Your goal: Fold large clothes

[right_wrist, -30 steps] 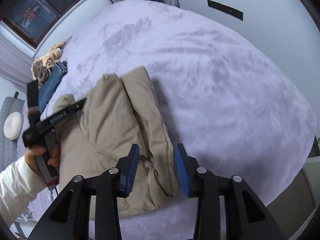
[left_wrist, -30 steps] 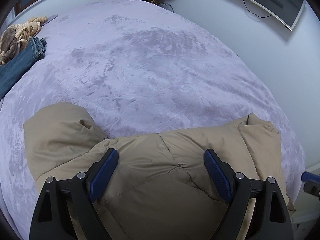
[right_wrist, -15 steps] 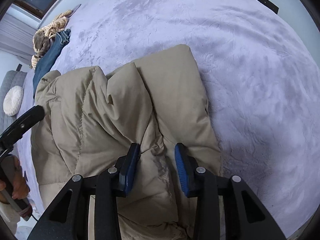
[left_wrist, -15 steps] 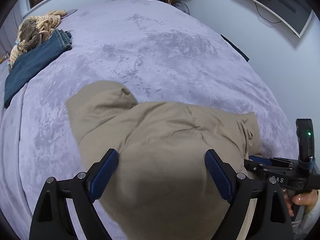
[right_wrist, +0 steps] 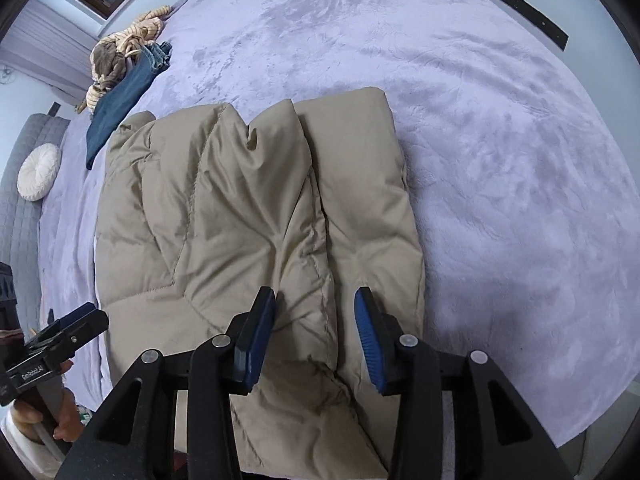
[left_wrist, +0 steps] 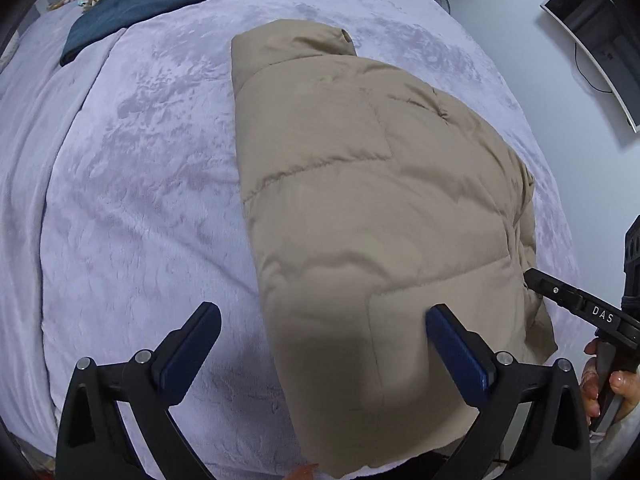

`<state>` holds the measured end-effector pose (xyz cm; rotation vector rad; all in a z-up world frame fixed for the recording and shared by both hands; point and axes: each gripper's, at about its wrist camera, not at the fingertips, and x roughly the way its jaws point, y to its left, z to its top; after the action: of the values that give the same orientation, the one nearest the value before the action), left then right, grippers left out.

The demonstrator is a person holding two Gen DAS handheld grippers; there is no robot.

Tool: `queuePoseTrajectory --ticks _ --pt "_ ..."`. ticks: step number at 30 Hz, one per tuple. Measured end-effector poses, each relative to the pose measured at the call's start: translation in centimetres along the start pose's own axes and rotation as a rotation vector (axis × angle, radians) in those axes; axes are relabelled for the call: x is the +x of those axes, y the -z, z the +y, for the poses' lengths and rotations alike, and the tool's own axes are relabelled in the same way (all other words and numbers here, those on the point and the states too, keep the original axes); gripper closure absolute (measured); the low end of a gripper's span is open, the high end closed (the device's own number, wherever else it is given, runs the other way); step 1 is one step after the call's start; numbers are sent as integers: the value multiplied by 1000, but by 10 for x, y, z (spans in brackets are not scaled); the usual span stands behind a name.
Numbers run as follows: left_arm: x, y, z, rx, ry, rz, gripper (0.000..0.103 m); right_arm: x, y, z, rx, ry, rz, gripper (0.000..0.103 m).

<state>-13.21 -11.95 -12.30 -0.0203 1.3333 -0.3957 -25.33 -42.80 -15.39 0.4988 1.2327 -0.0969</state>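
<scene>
A beige quilted puffer jacket [left_wrist: 380, 208] lies folded into a long block on the lavender bed cover [left_wrist: 132, 208]; it also shows in the right wrist view [right_wrist: 248, 216], with a folded strip along its right side. My left gripper [left_wrist: 324, 354] is open wide above the jacket's near left edge, holding nothing. My right gripper [right_wrist: 316, 332] is open, its blue pads hovering over the near end of the jacket with a fabric ridge between them, not clamped. Each gripper shows at the edge of the other's view.
Folded blue jeans [left_wrist: 140, 4] and a striped tan garment [right_wrist: 124, 48] lie at the bed's far side. A round white cushion [right_wrist: 38, 172] sits on a grey sofa at left. A monitor [left_wrist: 600, 36] hangs on the right wall.
The left gripper has swung left and pulled back, so the jacket now lies lengthwise to its right. The right gripper has opened wider over the jacket's near end.
</scene>
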Motion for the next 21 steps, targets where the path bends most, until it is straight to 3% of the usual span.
queuePoseTrajectory --ticks 4,7,10,13,21 --pt "-6 6 5 4 1 3 0 -11 14 2 39 17 -1 56" --pt "-14 9 10 -9 -12 -1 0 -20 18 7 41 14 -22 38" --pt "-19 14 17 -16 6 2 0 -27 21 15 31 31 -45 34" --pt "-23 17 21 -5 0 -8 0 -33 28 18 50 24 -70 22" --pt "-31 21 30 -5 -1 -19 0 -40 41 19 71 37 -106 21"
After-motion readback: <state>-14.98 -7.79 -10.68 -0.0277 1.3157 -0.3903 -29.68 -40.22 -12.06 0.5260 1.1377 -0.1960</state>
